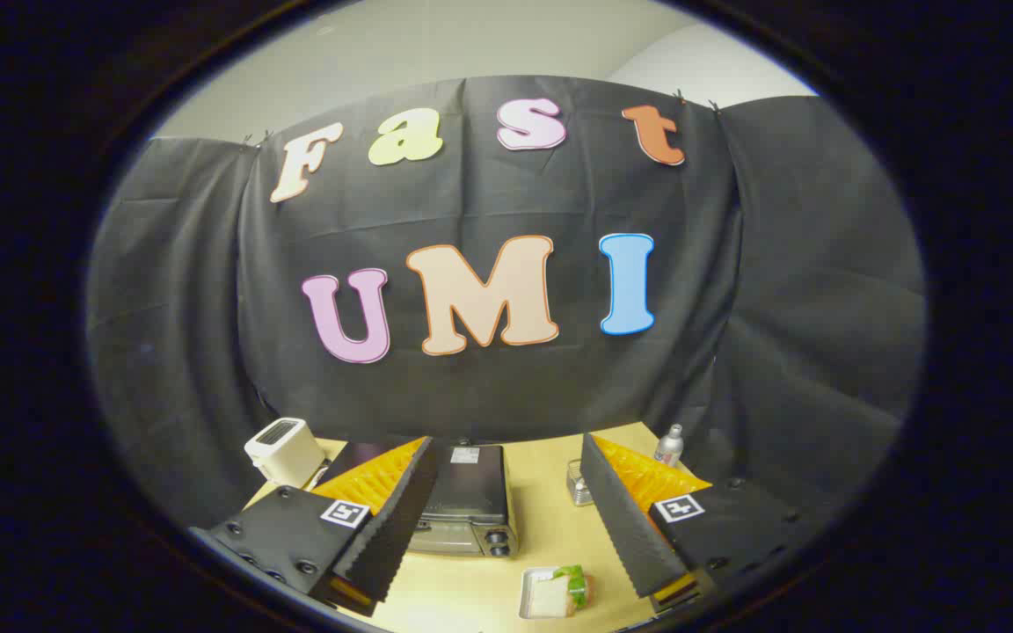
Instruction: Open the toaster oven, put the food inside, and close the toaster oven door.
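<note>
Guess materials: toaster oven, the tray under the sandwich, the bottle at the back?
Toaster oven: likely sheet metal, dark glossy top catching light, paler front.
Tray: looks like pale metal or plastic; too small to tell.
Bottle: probably metal or silvery plastic, from its grey sheen.
Gripper is open, fingers apart above the table.

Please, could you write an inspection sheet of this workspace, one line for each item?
Surface: tan table, bare between the fingers.
Job's things: toaster oven, door closed, ahead of the fingers; sandwich on a small tray in front of it.
Clutter: white toaster at the back; small metal cup; bottle.
Gripper: fingers open, above the table, holding nothing.
Cables: nothing seen.
Surroundings: black cloth wall, pale wall above.
</note>
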Motion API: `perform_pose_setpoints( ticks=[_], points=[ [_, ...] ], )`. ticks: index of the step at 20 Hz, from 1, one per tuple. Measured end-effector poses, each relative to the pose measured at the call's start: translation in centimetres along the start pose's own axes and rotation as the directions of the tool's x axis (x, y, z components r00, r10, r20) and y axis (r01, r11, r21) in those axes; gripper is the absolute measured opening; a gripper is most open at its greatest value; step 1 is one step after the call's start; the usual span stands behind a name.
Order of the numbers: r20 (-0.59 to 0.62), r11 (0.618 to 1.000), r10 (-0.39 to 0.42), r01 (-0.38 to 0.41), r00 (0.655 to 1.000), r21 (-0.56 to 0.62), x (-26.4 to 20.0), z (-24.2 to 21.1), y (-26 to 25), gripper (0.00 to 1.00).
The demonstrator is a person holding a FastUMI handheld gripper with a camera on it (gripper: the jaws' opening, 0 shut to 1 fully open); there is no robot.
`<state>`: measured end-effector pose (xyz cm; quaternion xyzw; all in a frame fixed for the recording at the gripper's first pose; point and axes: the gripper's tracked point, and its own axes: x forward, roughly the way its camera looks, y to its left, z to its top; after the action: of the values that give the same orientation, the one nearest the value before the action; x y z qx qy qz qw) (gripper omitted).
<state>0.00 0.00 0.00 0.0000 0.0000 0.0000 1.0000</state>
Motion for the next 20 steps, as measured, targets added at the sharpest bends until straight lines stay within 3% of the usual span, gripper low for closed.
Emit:
perform_pose_setpoints(
  ticks=[7,20],
  points=[
    [-0.006,0.999,-0.03,0.03,1.0,-0.031,0.0,-0.7,0.6,1.0],
    [-0.011,0.996,-0.009,0.008,1.0,-0.088,1.6,-2.0,5.7,1.0]
  ],
)
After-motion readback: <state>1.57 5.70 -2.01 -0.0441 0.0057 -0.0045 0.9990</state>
